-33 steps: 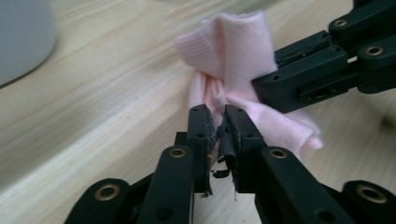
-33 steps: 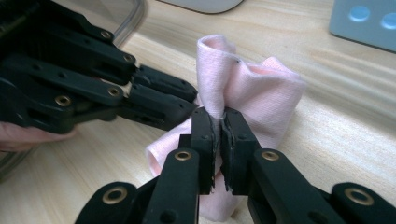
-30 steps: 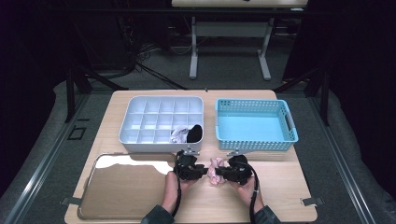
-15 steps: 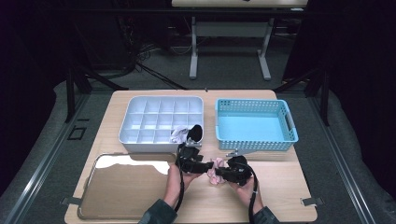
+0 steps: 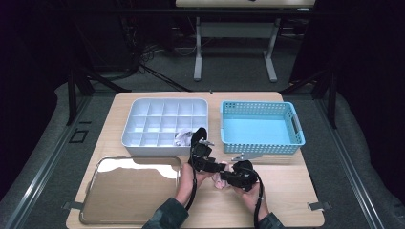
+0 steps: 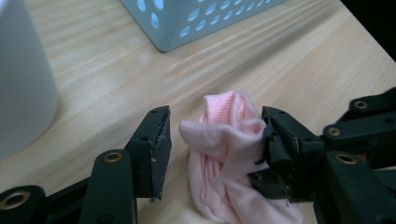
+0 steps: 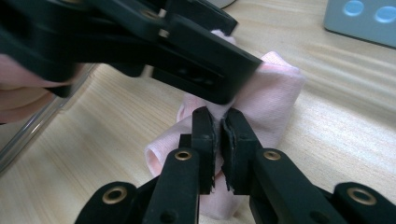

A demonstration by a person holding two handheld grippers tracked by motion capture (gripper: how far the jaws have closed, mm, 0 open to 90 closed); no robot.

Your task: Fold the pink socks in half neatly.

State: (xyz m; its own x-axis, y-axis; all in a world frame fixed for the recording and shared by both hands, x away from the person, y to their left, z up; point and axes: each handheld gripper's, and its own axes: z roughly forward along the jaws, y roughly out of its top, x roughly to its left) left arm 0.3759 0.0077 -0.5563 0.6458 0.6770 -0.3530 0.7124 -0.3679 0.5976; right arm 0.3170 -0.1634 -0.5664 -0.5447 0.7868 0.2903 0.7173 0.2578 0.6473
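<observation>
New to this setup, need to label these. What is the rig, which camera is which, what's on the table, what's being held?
There is no robot arm here: a person holds a pair of hand-held tongs in each hand. The high view looks down on the table from above; the other two pictures come from cameras riding on each pair of tongs.

On the table are a white divided tray, a blue basket and a shiny metal tray.

Between the hands lies a pink sock. The right tongs are shut on a pinch of the pink sock. The left tongs have just been opening; their jaws now stand apart around the sock, one side with a clear gap, so they are not squeezing it.
</observation>
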